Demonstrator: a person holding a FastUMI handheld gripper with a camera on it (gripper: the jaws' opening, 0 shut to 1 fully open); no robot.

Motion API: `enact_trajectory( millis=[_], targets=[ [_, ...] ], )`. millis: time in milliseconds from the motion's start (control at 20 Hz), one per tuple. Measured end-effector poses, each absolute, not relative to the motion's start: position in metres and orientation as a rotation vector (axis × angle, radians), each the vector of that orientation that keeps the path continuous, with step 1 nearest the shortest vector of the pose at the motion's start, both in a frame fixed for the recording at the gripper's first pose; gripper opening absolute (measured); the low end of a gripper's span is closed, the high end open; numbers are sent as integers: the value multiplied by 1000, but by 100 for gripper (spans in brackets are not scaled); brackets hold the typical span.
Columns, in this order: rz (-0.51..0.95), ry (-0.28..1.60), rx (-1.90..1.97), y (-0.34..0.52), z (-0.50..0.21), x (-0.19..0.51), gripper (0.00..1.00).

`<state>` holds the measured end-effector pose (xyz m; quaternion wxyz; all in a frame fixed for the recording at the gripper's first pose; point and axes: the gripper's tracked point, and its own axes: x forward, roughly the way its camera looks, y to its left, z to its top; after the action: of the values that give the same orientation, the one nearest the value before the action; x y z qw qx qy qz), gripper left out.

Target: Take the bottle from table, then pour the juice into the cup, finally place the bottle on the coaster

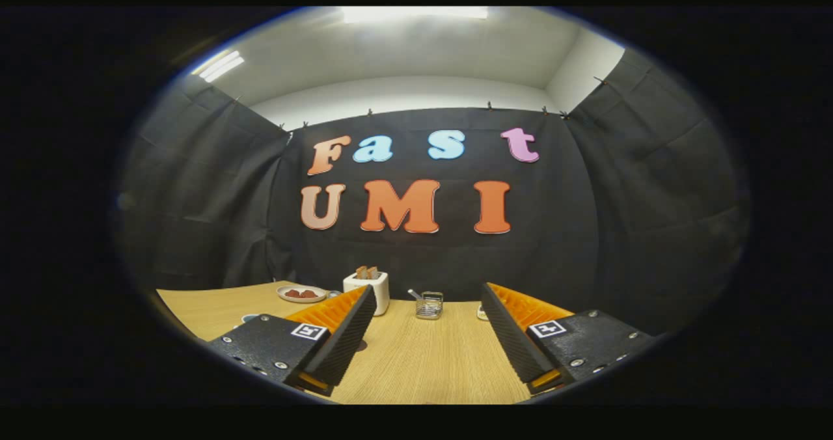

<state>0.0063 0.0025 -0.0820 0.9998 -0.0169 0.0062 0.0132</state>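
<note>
1. Desk (pixel 416 362): wood-grain top, bare between the tool fingers.
2. Tool (pixel 426 303): released, fingers spread wide, grasping nothing.
3. Toaster (pixel 368 290), plate (pixel 301 293), wire basket (pixel 429 305): beyond the fingers, at the far desk edge.
4. Bottle: location unconfirmed. Probably rigid, slippery, liquid-weighted; grip mid-body, upright.

No readable words or numbers; only a square black-and-white marker (pixel 308 331) on each finger (pixel 345 336) of the gripper (pixel 427 290), spread wide.
</note>
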Motion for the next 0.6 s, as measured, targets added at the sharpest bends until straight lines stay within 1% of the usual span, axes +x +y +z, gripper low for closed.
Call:
enact_trajectory(
  millis=[300,600],
  targets=[
    [64,40,-66,19,-94,10,97],
    [72,73,-61,12,-102,11,97]
  ],
)
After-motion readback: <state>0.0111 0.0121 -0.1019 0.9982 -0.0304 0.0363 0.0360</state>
